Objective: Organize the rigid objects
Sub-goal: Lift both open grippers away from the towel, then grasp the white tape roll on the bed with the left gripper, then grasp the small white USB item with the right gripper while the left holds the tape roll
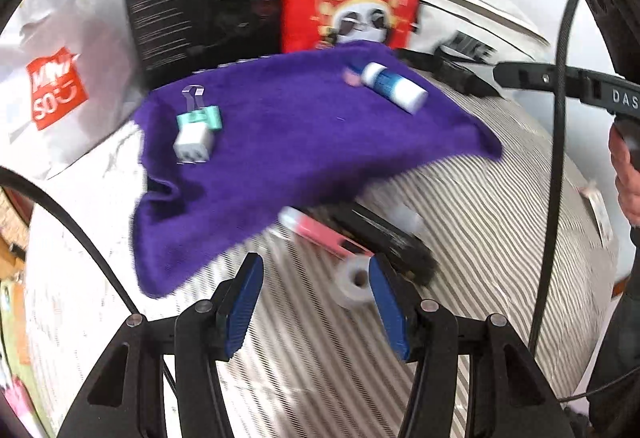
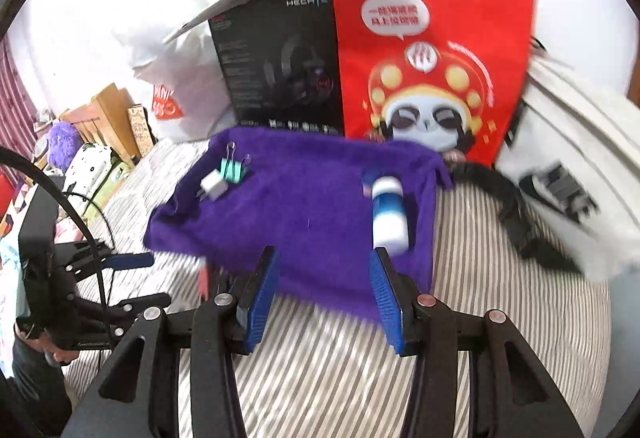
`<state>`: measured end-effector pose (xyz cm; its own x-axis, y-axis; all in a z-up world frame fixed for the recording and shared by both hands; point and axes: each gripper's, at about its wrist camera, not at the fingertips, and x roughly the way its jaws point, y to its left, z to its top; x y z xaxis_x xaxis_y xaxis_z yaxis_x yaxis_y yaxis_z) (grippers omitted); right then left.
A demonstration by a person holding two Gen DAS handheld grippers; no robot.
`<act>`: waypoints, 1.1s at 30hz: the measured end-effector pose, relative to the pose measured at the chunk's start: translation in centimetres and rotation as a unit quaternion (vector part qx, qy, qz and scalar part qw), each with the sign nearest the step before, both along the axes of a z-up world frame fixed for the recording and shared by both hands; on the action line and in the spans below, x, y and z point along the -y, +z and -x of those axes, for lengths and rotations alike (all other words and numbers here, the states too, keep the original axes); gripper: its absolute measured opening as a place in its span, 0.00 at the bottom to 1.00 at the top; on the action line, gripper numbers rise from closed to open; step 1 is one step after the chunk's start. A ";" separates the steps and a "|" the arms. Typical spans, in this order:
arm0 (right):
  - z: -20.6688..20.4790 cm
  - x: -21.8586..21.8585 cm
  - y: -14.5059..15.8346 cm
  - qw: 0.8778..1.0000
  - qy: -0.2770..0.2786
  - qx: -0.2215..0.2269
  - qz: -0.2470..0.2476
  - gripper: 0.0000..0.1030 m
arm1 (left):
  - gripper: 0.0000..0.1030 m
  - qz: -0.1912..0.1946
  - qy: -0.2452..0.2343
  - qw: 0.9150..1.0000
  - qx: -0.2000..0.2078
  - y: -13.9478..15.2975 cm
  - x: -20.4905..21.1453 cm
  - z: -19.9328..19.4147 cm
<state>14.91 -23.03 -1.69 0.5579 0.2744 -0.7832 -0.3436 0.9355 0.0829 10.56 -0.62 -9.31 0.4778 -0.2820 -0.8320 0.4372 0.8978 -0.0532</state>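
A purple cloth lies on the striped bed. On it are a teal binder clip, a white plug adapter and a blue-and-white glue stick. In the left wrist view a pink pen, a black object and a tape roll lie on the bed beside the cloth. My left gripper is open and empty, its right pad next to the tape roll. My right gripper is open and empty just before the cloth's near edge, below the glue stick.
A black headset box, a red panda bag, a white Miniso bag and a white Nike bag stand along the back. A black strap lies at right. The left gripper also shows in the right wrist view.
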 end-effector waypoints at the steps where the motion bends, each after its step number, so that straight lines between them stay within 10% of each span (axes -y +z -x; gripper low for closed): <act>1: 1.1 0.4 -0.4 1.000 -0.010 -0.002 -0.002 0.45 | 0.51 0.001 -0.009 1.000 0.000 -0.2 0.6 0.2; 14: 9.6 4.3 -5.3 0.993 -0.092 -0.059 -0.040 0.45 | 0.27 -0.015 -0.038 0.999 -0.005 -3.4 2.0 -0.4; 33: 5.7 -2.7 -7.8 0.997 -0.025 -0.043 -0.050 0.42 | 0.26 -0.056 0.027 0.998 -0.006 -2.6 -2.9 -0.2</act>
